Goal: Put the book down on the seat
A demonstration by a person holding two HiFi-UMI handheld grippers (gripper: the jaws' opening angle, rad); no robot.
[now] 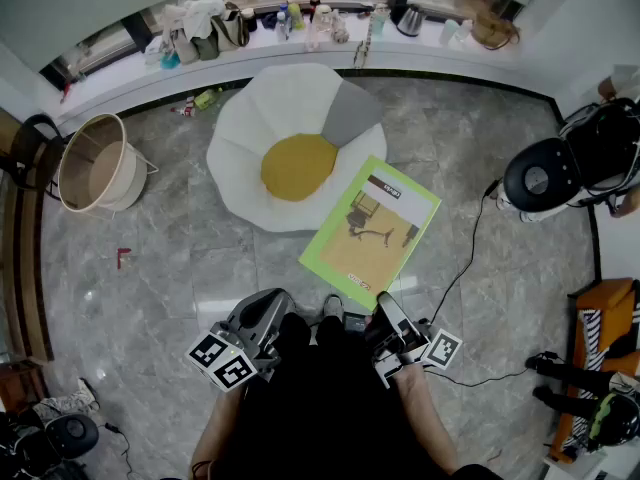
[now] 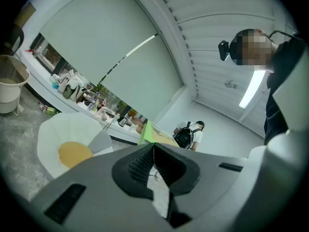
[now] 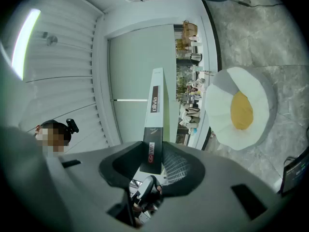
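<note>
The book (image 1: 375, 228) has a green and tan cover and hangs tilted above the grey floor, just right of the seat. My right gripper (image 1: 385, 313) is shut on its near corner. In the right gripper view the book's spine (image 3: 155, 110) stands upright between the pads of that gripper (image 3: 154, 163). The seat (image 1: 250, 138) is a white, egg-shaped floor cushion with a yellow centre (image 1: 298, 166); it also shows in the gripper views (image 3: 219, 115) (image 2: 58, 129). My left gripper (image 1: 275, 318) is low at the left, its jaws (image 2: 153, 146) shut with nothing between them. The book's green edge (image 2: 147, 132) shows just past them.
A tan bucket (image 1: 95, 163) stands left of the seat. The curved window ledge (image 1: 290, 18) holds bags and bottles. At the right are a black round machine (image 1: 545, 178), its cable (image 1: 470, 258) and an orange object (image 1: 600, 318). A person with a backpack (image 2: 188, 134) stands far off.
</note>
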